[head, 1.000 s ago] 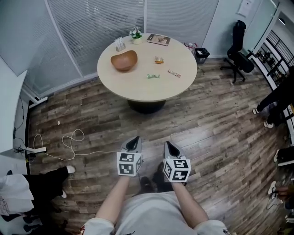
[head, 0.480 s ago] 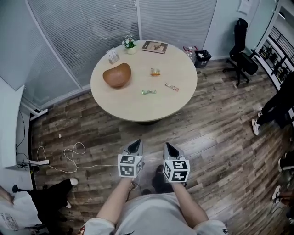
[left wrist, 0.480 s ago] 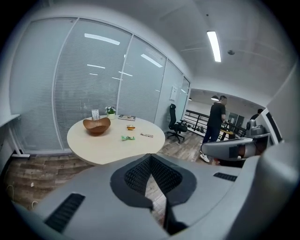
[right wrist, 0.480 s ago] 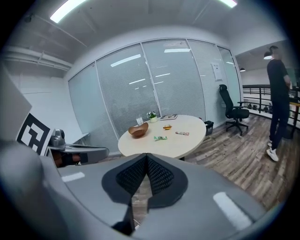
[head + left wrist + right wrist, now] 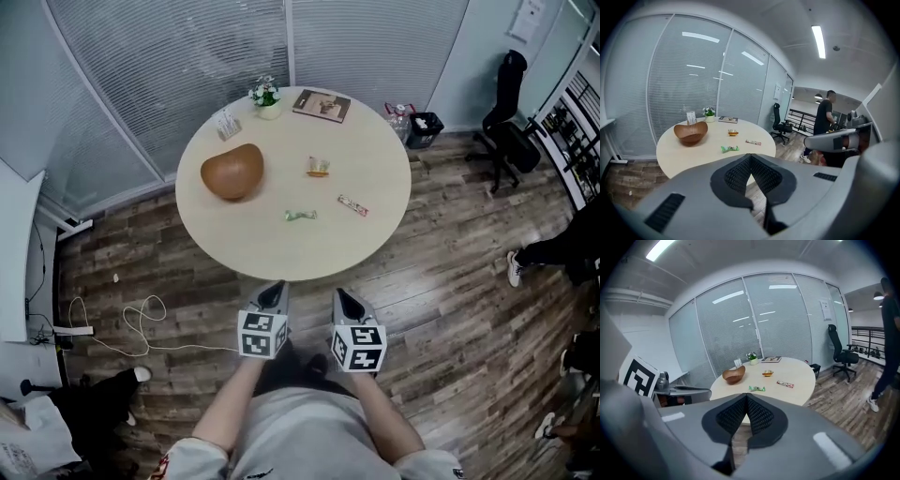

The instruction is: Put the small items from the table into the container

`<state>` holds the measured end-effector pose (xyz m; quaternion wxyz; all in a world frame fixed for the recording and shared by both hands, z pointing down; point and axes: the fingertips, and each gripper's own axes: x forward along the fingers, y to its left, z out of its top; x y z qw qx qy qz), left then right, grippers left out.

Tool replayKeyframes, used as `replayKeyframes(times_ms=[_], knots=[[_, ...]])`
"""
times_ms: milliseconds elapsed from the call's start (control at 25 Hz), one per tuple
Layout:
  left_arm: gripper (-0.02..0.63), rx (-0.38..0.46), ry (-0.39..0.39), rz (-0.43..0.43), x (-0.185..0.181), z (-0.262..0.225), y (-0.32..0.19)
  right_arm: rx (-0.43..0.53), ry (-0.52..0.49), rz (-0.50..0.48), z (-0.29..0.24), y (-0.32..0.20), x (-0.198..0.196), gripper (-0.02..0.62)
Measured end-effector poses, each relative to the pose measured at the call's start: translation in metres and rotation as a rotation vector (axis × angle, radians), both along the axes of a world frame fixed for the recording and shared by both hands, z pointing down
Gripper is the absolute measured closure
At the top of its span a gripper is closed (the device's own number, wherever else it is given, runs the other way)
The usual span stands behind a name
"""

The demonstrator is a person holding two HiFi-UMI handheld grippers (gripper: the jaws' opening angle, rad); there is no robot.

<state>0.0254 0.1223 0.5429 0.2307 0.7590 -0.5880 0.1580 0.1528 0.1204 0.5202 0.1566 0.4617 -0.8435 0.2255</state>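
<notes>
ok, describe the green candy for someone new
On the round beige table, look right of the brown bowl, toward the near edge. The green candy lies there; it is the only green wrapper, the bar beside it reddish, the other sweet orange.

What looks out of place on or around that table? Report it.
Nothing on the table is spilled or tipped: the bowl sits upright, and three small packets lie loose beside it. The only untidy thing is a white cable, looped loosely on the floor to the table's left.
</notes>
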Motion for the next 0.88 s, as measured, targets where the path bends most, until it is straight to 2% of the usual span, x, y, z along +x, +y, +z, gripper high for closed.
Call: replayKeyframes(times_ms=[280, 480, 640, 880], knots=[[0.6, -0.002, -0.019, 0.062, -0.022, 0.013, -0.097, -0.02, 0.033, 0.024, 0.015, -0.083, -0.022, 0.595], [0.6, 0.005, -0.104, 0.18, -0.046, 0.025, -0.17, -0.04, 0.058, 0.08, 0.02, -0.151, -0.051, 0.595], [0.6, -0.024, -0.133, 0.29, -0.059, 0.046, -0.213, -0.062, 0.078, 0.134, 0.024, -0.193, -0.071, 0.595], [0.6, -0.046, -0.184, 0.433, -0.064, 0.084, -0.254, -0.115, 0.103, 0.205, 0.044, -0.223, -0.082, 0.595]])
